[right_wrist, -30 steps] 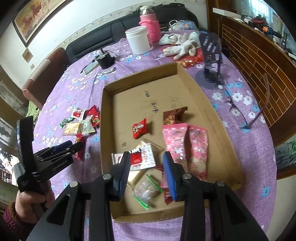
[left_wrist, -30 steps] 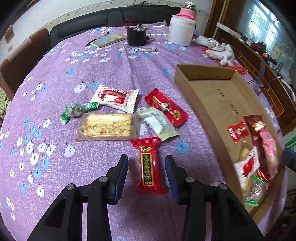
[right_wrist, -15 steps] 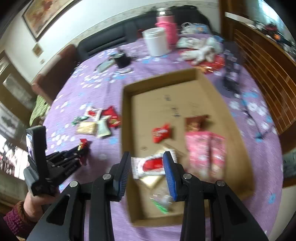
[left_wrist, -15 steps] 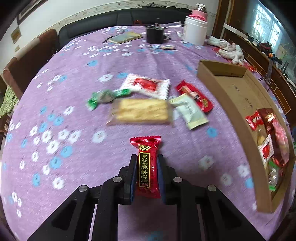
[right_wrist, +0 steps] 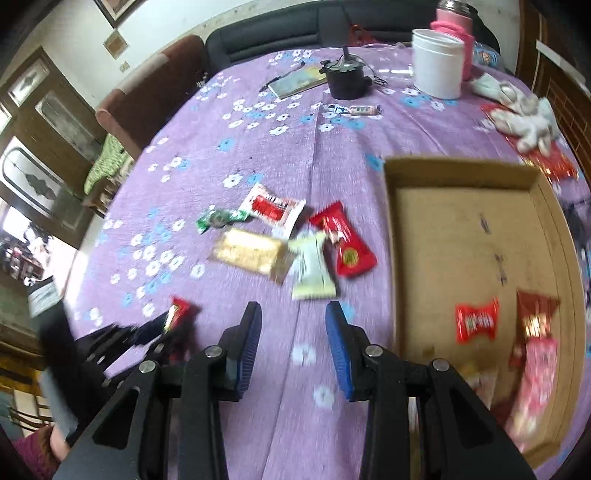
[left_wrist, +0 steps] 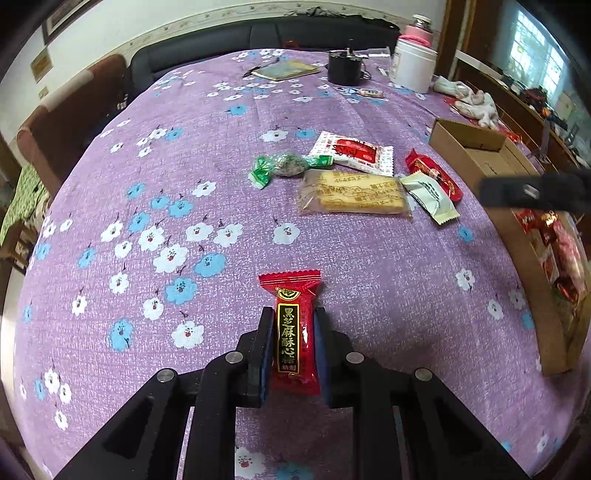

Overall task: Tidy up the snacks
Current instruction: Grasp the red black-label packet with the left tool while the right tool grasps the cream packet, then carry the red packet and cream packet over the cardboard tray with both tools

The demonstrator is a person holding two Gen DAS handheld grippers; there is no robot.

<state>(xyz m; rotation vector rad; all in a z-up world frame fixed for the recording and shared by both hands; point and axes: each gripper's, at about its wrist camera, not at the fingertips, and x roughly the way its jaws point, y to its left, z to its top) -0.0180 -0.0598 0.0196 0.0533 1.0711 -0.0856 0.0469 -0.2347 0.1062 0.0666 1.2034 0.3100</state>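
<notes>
My left gripper (left_wrist: 291, 325) is shut on a red candy packet with gold lettering (left_wrist: 293, 325), held above the purple flowered tablecloth; it also shows at the left of the right wrist view (right_wrist: 177, 314). Several snacks lie on the cloth ahead: a green-wrapped candy (left_wrist: 286, 166), a white-and-red packet (left_wrist: 352, 152), a clear cracker pack (left_wrist: 352, 192), a pale green packet (left_wrist: 430, 194) and a red packet (left_wrist: 434, 173). A cardboard box (right_wrist: 417, 166) at the right holds several snacks. My right gripper (right_wrist: 293, 314) is open and empty over the cloth left of the box.
At the table's far end stand a white canister (right_wrist: 437, 62), a pink flask (right_wrist: 452, 26), a black cup (right_wrist: 345, 81), a notebook (right_wrist: 295, 79) and white gloves (right_wrist: 524, 114). A dark sofa and a brown chair (left_wrist: 66, 110) border the table.
My left gripper closed on the red packet and lifted it back from the pile. My right gripper swung left from over the box to over the cloth.
</notes>
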